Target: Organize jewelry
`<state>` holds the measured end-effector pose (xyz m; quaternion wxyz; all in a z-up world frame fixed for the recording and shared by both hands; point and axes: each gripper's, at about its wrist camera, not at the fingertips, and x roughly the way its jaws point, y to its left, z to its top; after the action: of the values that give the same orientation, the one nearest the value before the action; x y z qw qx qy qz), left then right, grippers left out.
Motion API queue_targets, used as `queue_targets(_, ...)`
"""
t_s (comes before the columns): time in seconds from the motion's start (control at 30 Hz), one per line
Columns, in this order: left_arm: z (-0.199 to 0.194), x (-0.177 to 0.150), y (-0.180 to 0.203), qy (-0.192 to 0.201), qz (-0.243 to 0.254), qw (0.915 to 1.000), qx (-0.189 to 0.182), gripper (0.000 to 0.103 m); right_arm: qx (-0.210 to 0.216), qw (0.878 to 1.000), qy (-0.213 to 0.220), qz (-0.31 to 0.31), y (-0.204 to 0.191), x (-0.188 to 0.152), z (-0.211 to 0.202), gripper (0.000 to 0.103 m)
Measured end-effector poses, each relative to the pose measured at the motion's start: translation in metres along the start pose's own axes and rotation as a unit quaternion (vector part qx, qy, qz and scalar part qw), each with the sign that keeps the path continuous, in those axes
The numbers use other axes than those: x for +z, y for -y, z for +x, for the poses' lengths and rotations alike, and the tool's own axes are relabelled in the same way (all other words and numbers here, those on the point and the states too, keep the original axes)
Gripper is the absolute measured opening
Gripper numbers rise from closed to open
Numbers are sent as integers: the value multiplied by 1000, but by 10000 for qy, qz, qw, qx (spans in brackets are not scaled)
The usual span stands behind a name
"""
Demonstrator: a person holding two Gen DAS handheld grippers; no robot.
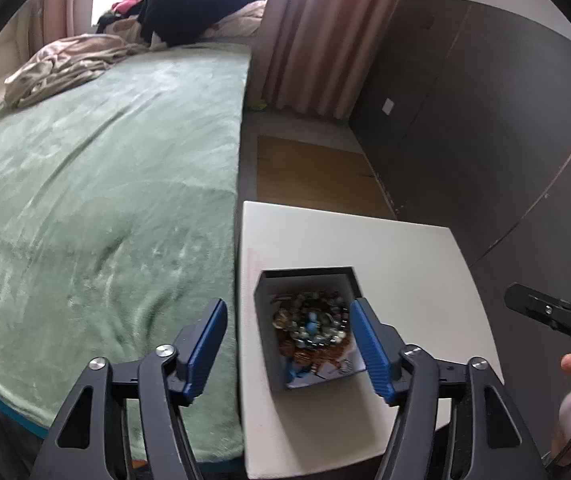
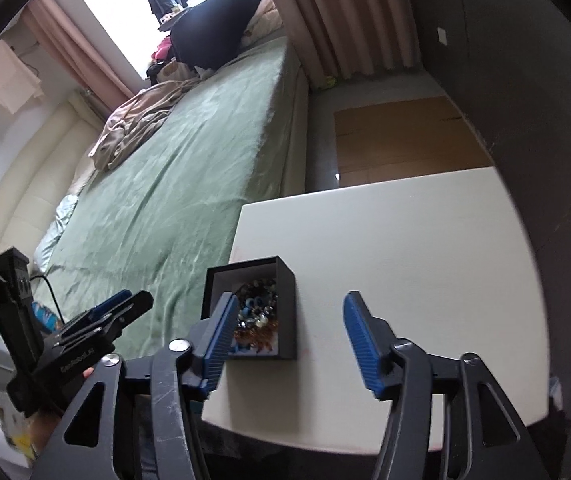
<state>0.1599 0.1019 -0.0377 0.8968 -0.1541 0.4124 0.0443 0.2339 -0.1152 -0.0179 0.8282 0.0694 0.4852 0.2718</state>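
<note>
A small dark open box (image 1: 264, 320) stands on the white table (image 1: 405, 272) near its left edge, beside the bed. Inside lies a heap of bead jewelry (image 1: 313, 328) in brown, blue and pale tones. My left gripper (image 1: 287, 306) hovers over the box, open, its blue pads wide apart and touching nothing. In the right wrist view the same box (image 2: 287, 312) with the jewelry (image 2: 255, 314) sits just past the left finger. My right gripper (image 2: 290, 298) is open and empty above the table (image 2: 405, 260). The left gripper (image 2: 135, 298) shows at the left there.
A bed with a green blanket (image 1: 105, 200) borders the table's left side, with a beige garment (image 1: 65, 68) and dark clothes at its far end. Pink curtains (image 1: 317, 32), a dark wardrobe (image 1: 485, 120) and wooden floor (image 1: 317, 176) lie beyond.
</note>
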Motion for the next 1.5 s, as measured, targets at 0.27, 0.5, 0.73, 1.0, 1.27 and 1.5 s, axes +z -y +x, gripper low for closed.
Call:
queue_targets(0.27,-35,-14,37,387,313,9987,-84,95,-146,9998,133,56,23,-27,-43,103)
queue_targets(0.5,-61,-34,65,469,681,9966,-43,103,-222,9985,454,223,39,-50,-76,103)
queue_targets(0.73,-98,-53,84,768,958,9923,-168,103,-394,9956,829,180,44,-76,-111,103)
queue_targets(1.0,-131,-73,95,862,1114,9899,-156,103,-323,9956,862,187,45,-108,-133,103)
queue_targets(1.27,-157,-92,92,980,999,9900,-201,103,-415,9931,1055,291,41,-134,-164,103)
queue_targets(1.5,-175,-103,91,1108,982,9887,-228,103,-473,9929,1071,206,26,-149,-178,103)
